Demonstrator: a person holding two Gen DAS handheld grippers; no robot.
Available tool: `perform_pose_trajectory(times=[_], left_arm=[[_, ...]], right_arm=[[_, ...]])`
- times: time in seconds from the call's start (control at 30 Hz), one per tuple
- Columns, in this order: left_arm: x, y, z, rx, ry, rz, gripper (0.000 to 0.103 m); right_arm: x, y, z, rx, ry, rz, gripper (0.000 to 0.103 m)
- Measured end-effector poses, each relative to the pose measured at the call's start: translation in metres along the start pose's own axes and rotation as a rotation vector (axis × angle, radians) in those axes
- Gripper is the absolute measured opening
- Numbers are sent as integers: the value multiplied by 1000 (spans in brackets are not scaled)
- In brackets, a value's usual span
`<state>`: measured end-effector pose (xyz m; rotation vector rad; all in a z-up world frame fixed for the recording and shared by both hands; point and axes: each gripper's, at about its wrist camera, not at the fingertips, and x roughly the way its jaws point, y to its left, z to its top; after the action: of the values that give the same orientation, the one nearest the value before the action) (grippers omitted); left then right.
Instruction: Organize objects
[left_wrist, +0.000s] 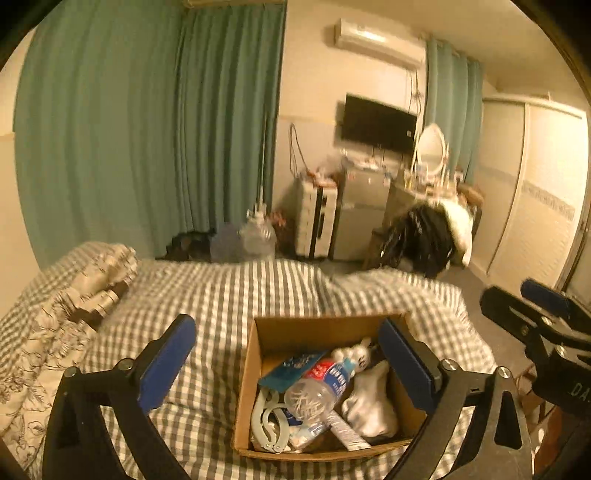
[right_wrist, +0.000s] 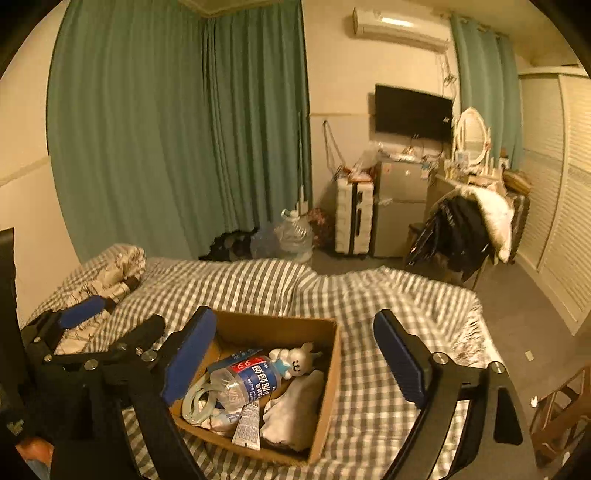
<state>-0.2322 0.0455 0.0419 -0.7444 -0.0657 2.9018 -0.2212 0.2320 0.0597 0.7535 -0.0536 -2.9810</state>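
An open cardboard box (left_wrist: 249, 373) (right_wrist: 330, 373) sits on the checked bed. It holds a clear plastic water bottle (left_wrist: 319, 391) (right_wrist: 251, 382), a white bunny plush (left_wrist: 369, 402) (right_wrist: 295, 360), a pale plastic clip (left_wrist: 264, 421) (right_wrist: 195, 400), a tube (right_wrist: 246, 424) and a teal packet (left_wrist: 291, 369). My left gripper (left_wrist: 291, 362) hangs above the box, open and empty. My right gripper (right_wrist: 295, 358) is also above the box, open and empty. Each gripper shows at the edge of the other's view, the right one (left_wrist: 535, 314) and the left one (right_wrist: 85, 332).
The bed (left_wrist: 221, 295) has a grey checked cover and a folded floral quilt (left_wrist: 66, 302) at the left. Beyond it stand green curtains, a water jug (right_wrist: 295, 234), a suitcase, a small fridge, and a chair with clothes (right_wrist: 469, 229). A wooden piece (right_wrist: 561, 413) is at the right.
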Motion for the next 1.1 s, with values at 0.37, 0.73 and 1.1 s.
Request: perform_pose_trajectory(times=[0.37, 0.73, 1.1], left_arm=[[-100, -2, 21, 34, -178, -30, 103], [-117, -1, -38, 34, -211, 9, 103], [-82, 4, -109, -5, -97, 54, 103]], right_arm=[[-111, 5, 13, -13, -106, -65, 103], [-130, 17, -42, -18, -152, -112, 103], [-73, 15, -116, -25, -108, -113, 103]])
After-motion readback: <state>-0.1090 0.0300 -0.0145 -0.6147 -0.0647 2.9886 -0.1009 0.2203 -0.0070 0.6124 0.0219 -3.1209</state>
